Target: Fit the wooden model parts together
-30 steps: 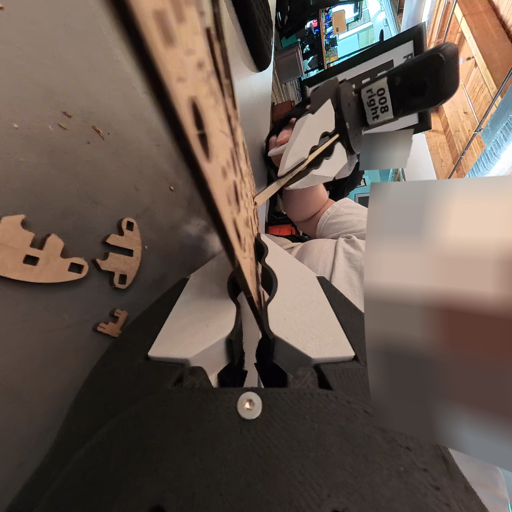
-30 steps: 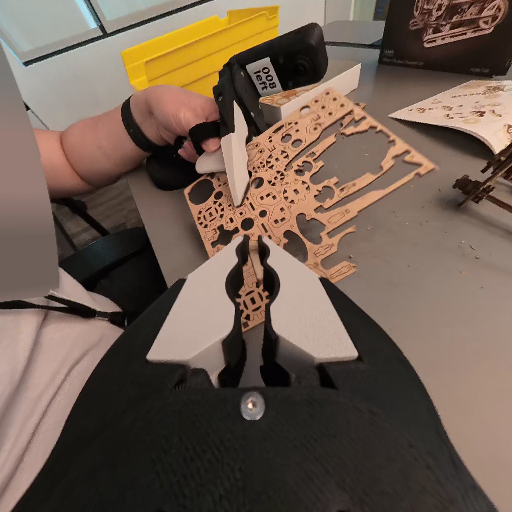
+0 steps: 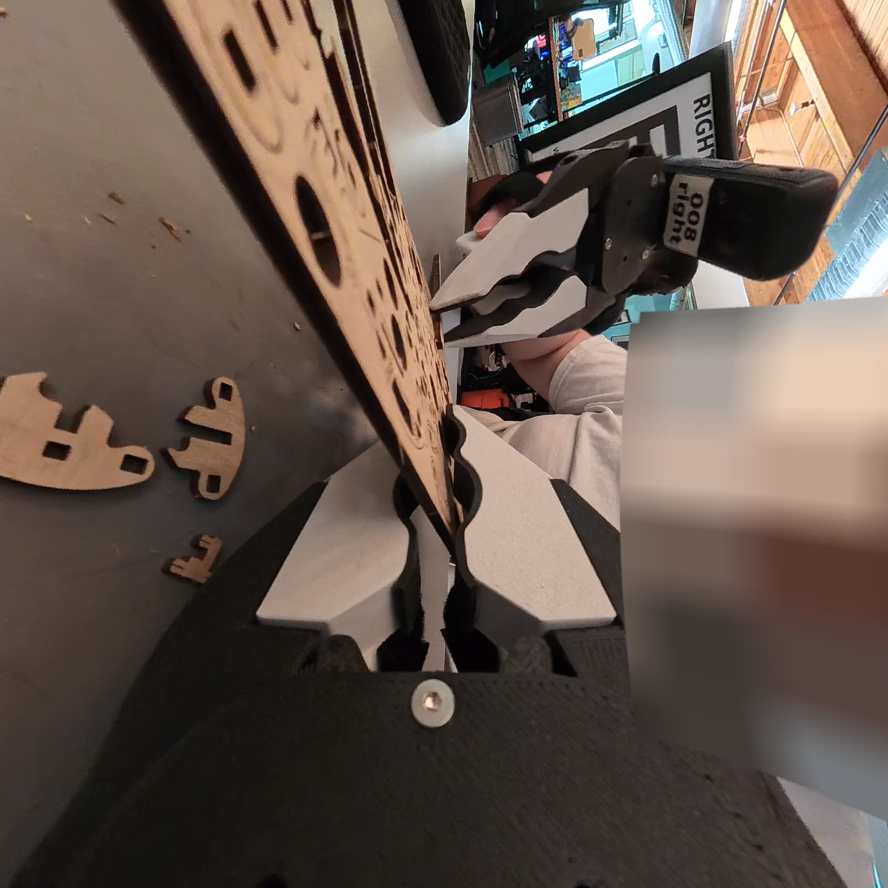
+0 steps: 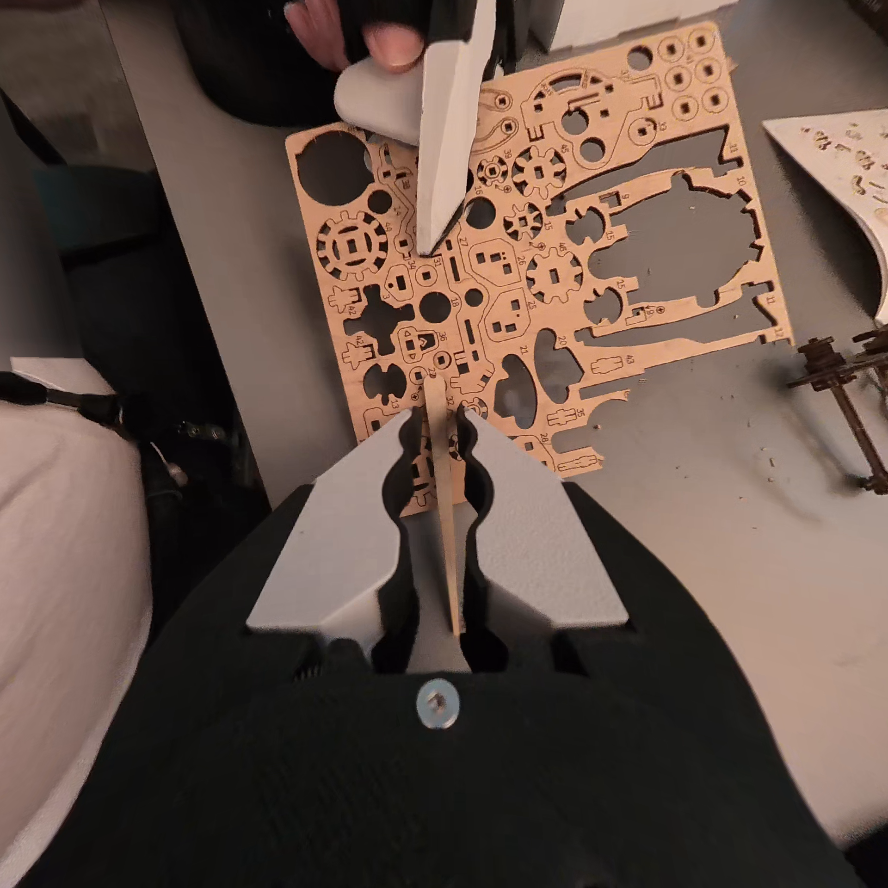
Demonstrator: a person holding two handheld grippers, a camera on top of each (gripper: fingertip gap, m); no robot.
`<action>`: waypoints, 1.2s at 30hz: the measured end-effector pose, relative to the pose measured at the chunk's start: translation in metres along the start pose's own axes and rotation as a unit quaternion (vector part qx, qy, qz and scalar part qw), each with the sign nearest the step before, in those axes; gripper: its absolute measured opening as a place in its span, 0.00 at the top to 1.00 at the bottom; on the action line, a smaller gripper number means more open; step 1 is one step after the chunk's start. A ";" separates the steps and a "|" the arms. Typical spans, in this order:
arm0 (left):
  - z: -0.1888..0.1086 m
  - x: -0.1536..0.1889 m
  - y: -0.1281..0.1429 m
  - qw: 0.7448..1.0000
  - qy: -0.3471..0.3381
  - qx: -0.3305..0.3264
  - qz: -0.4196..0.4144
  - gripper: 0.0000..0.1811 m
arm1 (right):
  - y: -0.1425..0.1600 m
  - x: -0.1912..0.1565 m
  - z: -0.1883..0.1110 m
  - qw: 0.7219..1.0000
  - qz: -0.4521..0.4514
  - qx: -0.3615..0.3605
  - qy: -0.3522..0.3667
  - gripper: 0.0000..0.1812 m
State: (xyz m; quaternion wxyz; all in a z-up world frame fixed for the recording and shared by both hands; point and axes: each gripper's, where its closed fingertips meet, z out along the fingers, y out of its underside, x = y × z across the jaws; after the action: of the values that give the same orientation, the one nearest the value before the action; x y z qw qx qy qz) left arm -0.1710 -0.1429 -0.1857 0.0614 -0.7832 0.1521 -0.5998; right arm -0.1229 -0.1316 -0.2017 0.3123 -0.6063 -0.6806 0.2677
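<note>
Since the earlier frame you have brought the right tongs (image 4: 436, 418) in close over the laser-cut parts sheet (image 4: 524, 269), and the wooden stick (image 4: 443, 480) they carry now points at the sheet's near edge instead of standing clear of it.

State of the tongs: the right tongs are closed only part-way; the stick lies along the inner face of one finger and a gap shows on its other side, so I cannot tell how firmly it is pinched. The left tongs (image 3: 444, 480) are clamped on the sheet's edge and hold it tilted up off the grey worktop (image 3: 120, 288).

Location of parts, relative to the sheet: three loose cut-out pieces (image 3: 211, 437) lie flat on the worktop on the sheet's underside. A partly built dark wooden assembly (image 4: 845, 384) stands well apart beyond the sheet's far edge, with a printed instruction leaflet (image 4: 826, 158) near it.

Progress, by my judgement: early to middle. Several large outlines in the sheet are already empty, yet many gears and small numbered parts remain seated. You are apparently pressing out another piece; fitting it to the assembly is not yet done.
</note>
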 end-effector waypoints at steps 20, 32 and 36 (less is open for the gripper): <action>0.002 -0.003 0.001 1.000 -0.002 -0.005 -0.022 0.91 | -0.111 0.064 -0.038 0.871 0.277 0.397 -0.083 0.97; 0.000 0.009 -0.004 0.999 0.035 0.002 0.001 0.78 | -0.136 0.076 0.021 0.825 0.425 0.356 -0.109 0.97; -0.001 0.009 -0.006 0.999 0.038 0.006 0.001 0.82 | -0.138 0.080 0.026 0.824 0.420 0.368 -0.095 0.97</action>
State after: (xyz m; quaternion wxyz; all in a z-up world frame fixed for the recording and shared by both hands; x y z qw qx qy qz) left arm -0.1687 -0.1405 -0.1752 0.0611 -0.7595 0.1510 -0.6298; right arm -0.2385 -0.0689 -0.1084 0.3033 -0.6451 -0.2371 0.6601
